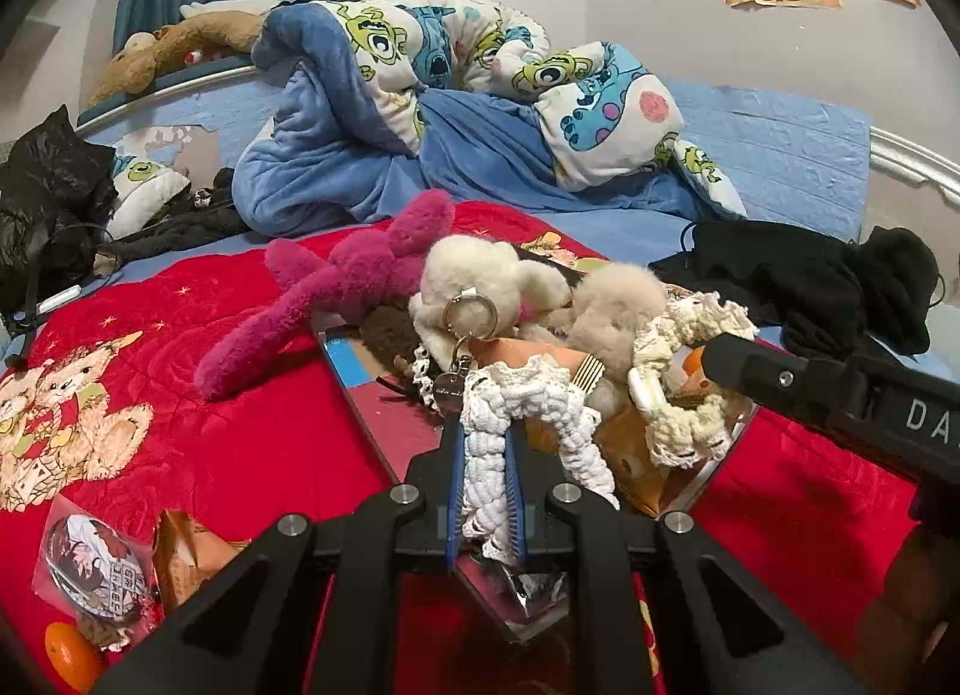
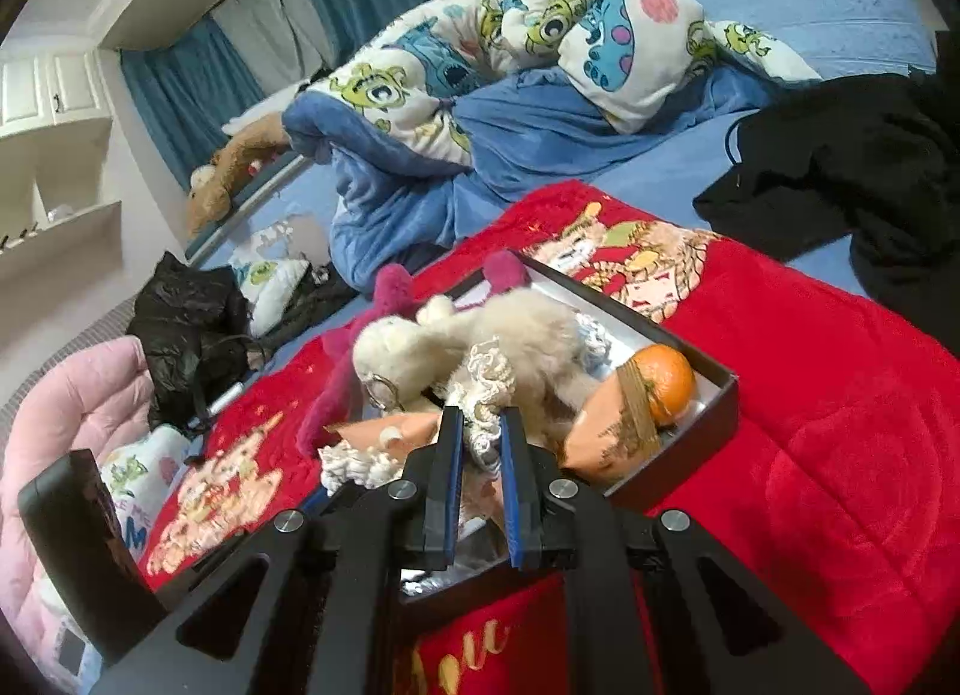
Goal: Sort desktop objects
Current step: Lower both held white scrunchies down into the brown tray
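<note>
A dark box (image 2: 714, 389) on the red blanket holds a cream plush keychain (image 1: 480, 281), a magenta plush (image 1: 342, 275), an orange (image 2: 663, 380), orange snack packets (image 2: 606, 437) and crocheted cord pieces. My left gripper (image 1: 483, 443) is shut on a white crocheted cord (image 1: 498, 425) over the box. My right gripper (image 2: 480, 425) hovers over the box's near end with its fingers narrowly apart around a cream lace piece (image 2: 489, 377); whether it grips is unclear. The right gripper's body shows in the left wrist view (image 1: 840, 401).
Left of the box on the red blanket (image 1: 240, 443) lie a round badge in plastic (image 1: 96, 563), another snack packet (image 1: 186, 551) and a second orange (image 1: 69, 653). Black clothes (image 1: 828, 275) lie at right, a black bag (image 1: 48, 203) at left, a rumpled quilt (image 1: 480, 95) behind.
</note>
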### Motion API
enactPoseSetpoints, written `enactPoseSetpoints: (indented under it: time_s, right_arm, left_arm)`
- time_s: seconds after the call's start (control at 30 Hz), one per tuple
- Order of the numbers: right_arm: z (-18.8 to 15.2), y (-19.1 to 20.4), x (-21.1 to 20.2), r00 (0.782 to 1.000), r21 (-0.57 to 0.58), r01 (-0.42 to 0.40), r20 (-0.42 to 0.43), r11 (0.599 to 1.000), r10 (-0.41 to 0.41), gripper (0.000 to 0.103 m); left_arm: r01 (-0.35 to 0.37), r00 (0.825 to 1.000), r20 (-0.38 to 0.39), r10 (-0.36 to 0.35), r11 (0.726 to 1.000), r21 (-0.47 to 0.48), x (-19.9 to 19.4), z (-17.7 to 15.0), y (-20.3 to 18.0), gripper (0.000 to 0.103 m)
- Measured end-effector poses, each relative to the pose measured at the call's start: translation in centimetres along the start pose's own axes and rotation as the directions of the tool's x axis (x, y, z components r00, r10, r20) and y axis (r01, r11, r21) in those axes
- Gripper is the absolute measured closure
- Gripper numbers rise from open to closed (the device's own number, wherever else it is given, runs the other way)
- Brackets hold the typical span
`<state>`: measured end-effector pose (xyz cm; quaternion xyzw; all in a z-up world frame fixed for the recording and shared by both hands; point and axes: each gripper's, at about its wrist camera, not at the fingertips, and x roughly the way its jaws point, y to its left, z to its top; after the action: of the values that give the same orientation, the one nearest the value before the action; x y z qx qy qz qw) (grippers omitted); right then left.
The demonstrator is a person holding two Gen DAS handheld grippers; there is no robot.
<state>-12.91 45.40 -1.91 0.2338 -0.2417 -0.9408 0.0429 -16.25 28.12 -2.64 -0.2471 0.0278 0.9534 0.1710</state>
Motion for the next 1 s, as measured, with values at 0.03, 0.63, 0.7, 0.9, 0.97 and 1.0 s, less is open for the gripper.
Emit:
enactPoseSetpoints:
  time_s: [0.03, 0.63, 0.7, 0.9, 0.97, 1.0]
  right_arm:
    - [-0.1, -0.1, 0.0, 1.000, -0.006, 0.006, -0.007, 1.000, -0.006, 0.090]
    - [-0.9, -0.9, 0.4, 0.996, -0.012, 0.028, -0.082, 1.000, -0.029, 0.090]
    - [-0.8, -0.9, 0.3, 0.997, -0.010, 0.026, -0.076, 1.000, -0.026, 0.090]
    - [-0.9, -0.5, 0.5, 0.995, -0.040, 0.045, -0.086, 0.998, -0.049, 0.090]
    - [-1.1, -0.4, 0.7, 0.993, -0.060, 0.062, -0.092, 0.996, -0.068, 0.090]
    - [-1.2, -0.4, 0.9, 0.993, -0.064, 0.068, -0.095, 0.996, -0.074, 0.090]
  left_arm:
    - [-0.001, 1.000, 0.000, 0.001, 1.000, 0.006, 0.0, -0.1, -0.1, 0.090]
    - [-0.006, 1.000, 0.024, 0.005, 0.998, 0.055, -0.4, -0.6, -1.1, 0.090]
    - [-0.007, 1.000, 0.025, 0.005, 0.998, 0.059, -0.5, -0.6, -1.1, 0.090]
    - [-0.013, 0.999, 0.030, 0.010, 0.996, 0.083, -0.5, -0.7, -1.6, 0.090]
    - [-0.014, 0.999, 0.032, 0.011, 0.996, 0.090, -0.6, -0.7, -1.8, 0.090]
    - [-0.014, 0.999, 0.032, 0.011, 0.996, 0.091, -0.6, -0.7, -1.8, 0.090]
